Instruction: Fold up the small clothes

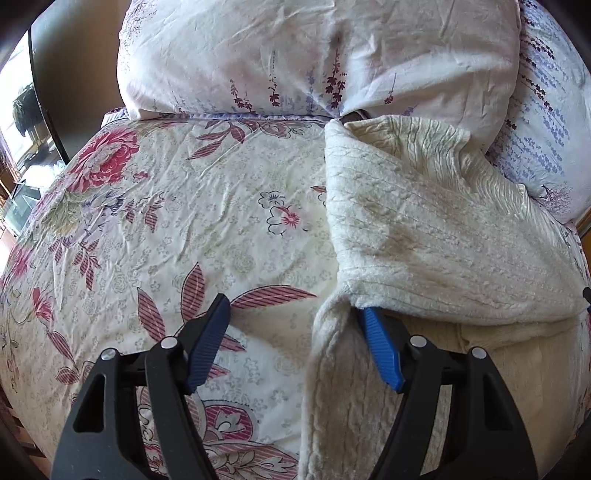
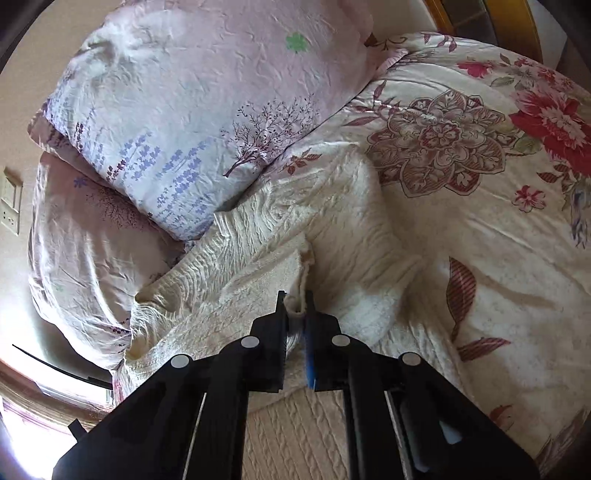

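A cream cable-knit sweater [image 1: 424,236] lies partly folded on the floral bedspread [image 1: 166,221]. My left gripper [image 1: 295,314] is open. Its right finger [image 1: 380,347] is tucked under the sweater's folded edge and its left finger [image 1: 207,339] is over bare bedspread. In the right wrist view the sweater [image 2: 332,240] is bunched and lifted. My right gripper [image 2: 297,314] is shut on a fold of the sweater's edge. A flat knit layer [image 2: 295,435] lies below that gripper.
Pale lavender-print pillows [image 1: 314,55] lie at the bed's head, touching the sweater's far end; they also show in the right wrist view [image 2: 192,110]. A wooden headboard [image 2: 480,22] is beyond. A wall socket [image 2: 11,210] is at left.
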